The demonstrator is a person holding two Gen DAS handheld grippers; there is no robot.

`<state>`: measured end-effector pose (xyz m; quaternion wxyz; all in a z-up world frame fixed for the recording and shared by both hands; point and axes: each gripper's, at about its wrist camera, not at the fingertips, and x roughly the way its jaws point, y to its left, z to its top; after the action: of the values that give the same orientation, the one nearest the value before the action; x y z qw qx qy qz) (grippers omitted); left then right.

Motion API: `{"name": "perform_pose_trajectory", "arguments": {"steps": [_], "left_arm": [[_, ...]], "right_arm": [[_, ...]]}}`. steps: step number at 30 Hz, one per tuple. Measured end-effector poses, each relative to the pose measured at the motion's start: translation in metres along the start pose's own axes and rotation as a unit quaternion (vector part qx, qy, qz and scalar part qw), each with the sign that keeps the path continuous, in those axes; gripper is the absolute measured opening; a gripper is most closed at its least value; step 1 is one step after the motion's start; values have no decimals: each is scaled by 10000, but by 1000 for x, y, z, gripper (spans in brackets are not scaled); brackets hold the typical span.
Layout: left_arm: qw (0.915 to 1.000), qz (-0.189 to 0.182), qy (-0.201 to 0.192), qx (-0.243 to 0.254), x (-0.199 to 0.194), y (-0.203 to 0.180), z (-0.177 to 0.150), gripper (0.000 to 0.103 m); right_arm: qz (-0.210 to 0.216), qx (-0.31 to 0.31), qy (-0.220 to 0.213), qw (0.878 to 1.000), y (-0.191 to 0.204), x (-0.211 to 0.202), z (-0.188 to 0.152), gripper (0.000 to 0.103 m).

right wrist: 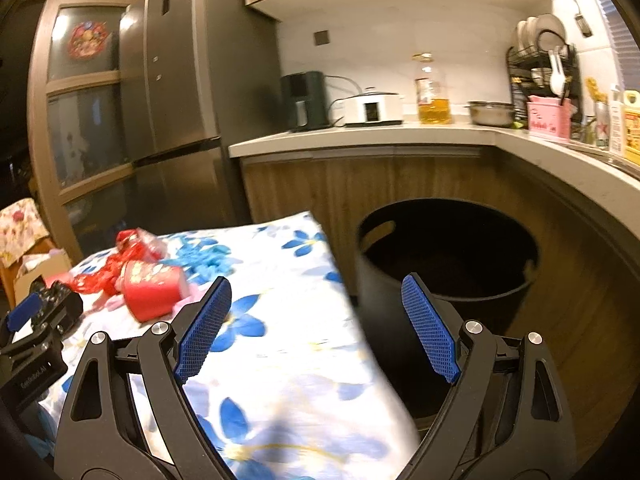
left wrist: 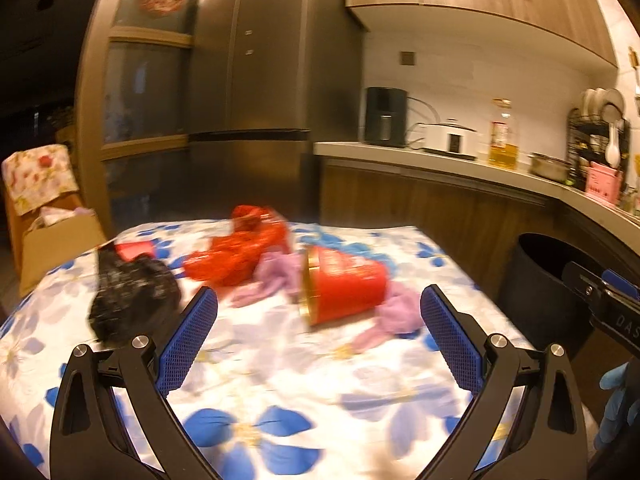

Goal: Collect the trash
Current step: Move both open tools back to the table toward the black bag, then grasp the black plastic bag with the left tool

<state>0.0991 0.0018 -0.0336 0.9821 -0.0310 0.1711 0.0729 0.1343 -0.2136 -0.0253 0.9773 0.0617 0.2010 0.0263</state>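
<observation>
Trash all still out on the flowered bench (left wrist: 280, 380); nothing visibly collected yet.

- Red cup (left wrist: 344, 284) with a gold rim lies on its side mid-bench, directly ahead of the left gripper (left wrist: 318, 336). Its fingers stand wide apart, empty, cup just beyond the tips.
- Pink-purple crumpled bits (left wrist: 276, 276) lie around and under the cup.
- Red crinkled plastic (left wrist: 244, 252) lies farther back, left of the cup.
- Black crumpled bag (left wrist: 132, 296) sits at far left, a small red item just behind it.
- Right gripper (right wrist: 316, 328) also spread wide, holding nothing; it hangs over the bench's right edge, facing the black bin (right wrist: 448, 256).
- Bin stands on the floor right of the bench, close beside it. Its inside is dark; contents cannot be told.

Judgement: early stage. Every visible piece remains to be lifted and dropped in; the cup looks the likeliest first pick.
</observation>
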Motion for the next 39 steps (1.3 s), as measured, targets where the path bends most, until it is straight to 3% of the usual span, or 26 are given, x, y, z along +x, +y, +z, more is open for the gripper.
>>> {"name": "perform_pose_trajectory", "arguments": {"steps": [13, 17, 21, 24, 25, 26, 29, 30, 31, 33, 39], "left_arm": [[9926, 1198, -46, -174, 15, 87, 2, 97], [9904, 1367, 119, -190, 30, 107, 6, 97], [9905, 1214, 487, -428, 48, 122, 7, 96], [9890, 1161, 730, -561, 57, 127, 4, 84], [9884, 1148, 803, -585, 60, 129, 2, 70], [9877, 1124, 900, -612, 63, 130, 0, 64], [9861, 1000, 1107, -730, 69, 135, -5, 30], [9856, 957, 1146, -787, 69, 137, -6, 14], [9855, 930, 1157, -824, 69, 138, -8, 7], [9862, 805, 1143, -888, 68, 139, -9, 1], [9882, 610, 1050, -930, 53, 135, -12, 0]], "right_arm": [[463, -375, 189, 9980, 63, 28, -16, 86], [527, -426, 225, 9975, 75, 35, -18, 86], [553, -483, 235, 9970, 85, 40, -17, 86], [569, -504, 226, 9968, 91, 43, -16, 86], [585, -506, 225, 9967, 93, 44, -15, 86], [606, -515, 227, 9966, 95, 45, -15, 86], [693, -579, 244, 9956, 102, 48, -16, 86], [743, -588, 247, 9952, 104, 49, -17, 86], [800, -593, 258, 9947, 107, 51, -16, 86], [959, -622, 308, 9930, 113, 55, -15, 86], [1177, -772, 418, 9892, 137, 70, -14, 91]]}}
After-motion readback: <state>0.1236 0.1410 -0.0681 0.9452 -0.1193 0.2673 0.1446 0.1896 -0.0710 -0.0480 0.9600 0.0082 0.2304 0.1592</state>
